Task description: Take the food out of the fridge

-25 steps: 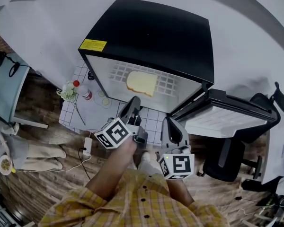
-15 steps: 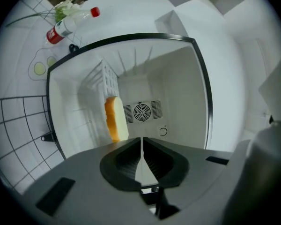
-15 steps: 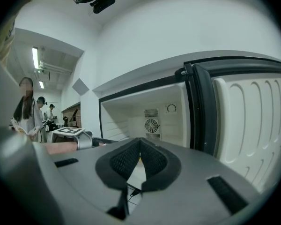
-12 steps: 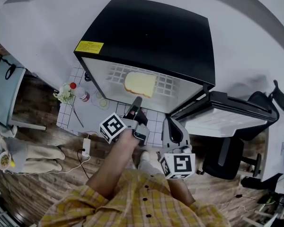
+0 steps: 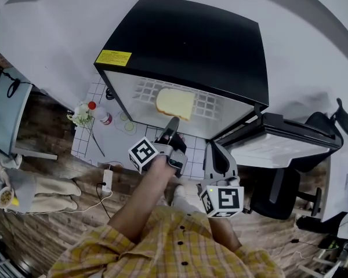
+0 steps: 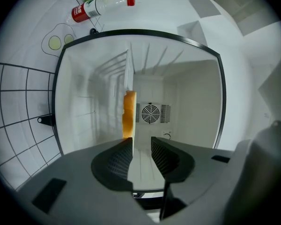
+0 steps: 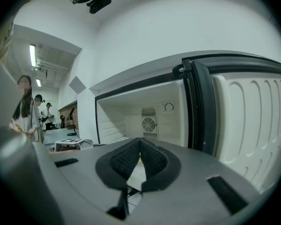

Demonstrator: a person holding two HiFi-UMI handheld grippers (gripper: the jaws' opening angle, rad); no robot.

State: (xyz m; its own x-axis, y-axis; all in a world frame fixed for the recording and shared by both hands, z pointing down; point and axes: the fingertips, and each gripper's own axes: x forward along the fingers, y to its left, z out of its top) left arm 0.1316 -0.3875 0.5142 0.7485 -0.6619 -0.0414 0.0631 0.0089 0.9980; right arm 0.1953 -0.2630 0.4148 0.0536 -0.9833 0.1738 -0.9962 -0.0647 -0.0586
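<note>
A slice of bread (image 5: 175,103) lies on the white wire shelf inside the open black fridge (image 5: 185,39). My left gripper (image 5: 173,124) points level into the opening, just in front of the shelf, rolled onto its side. In the left gripper view the bread (image 6: 129,114) shows edge-on beyond the jaws. The left gripper (image 6: 141,146) is open; its jaws have just been opening, with nothing between them. My right gripper (image 5: 217,153) hangs lower right, before the fridge, and in its own view the right gripper (image 7: 139,146) is shut and empty.
The fridge door (image 5: 278,143) stands swung open at the right, with a black office chair (image 5: 278,196) below it. A bottle (image 5: 100,113) and flowers (image 5: 81,113) lie on the tiled mat (image 5: 104,141) at the left. People (image 7: 23,109) stand far off.
My left gripper has rolled about its own line, sunk a little and shifted right toward the fridge opening. The right gripper has hardly moved.
</note>
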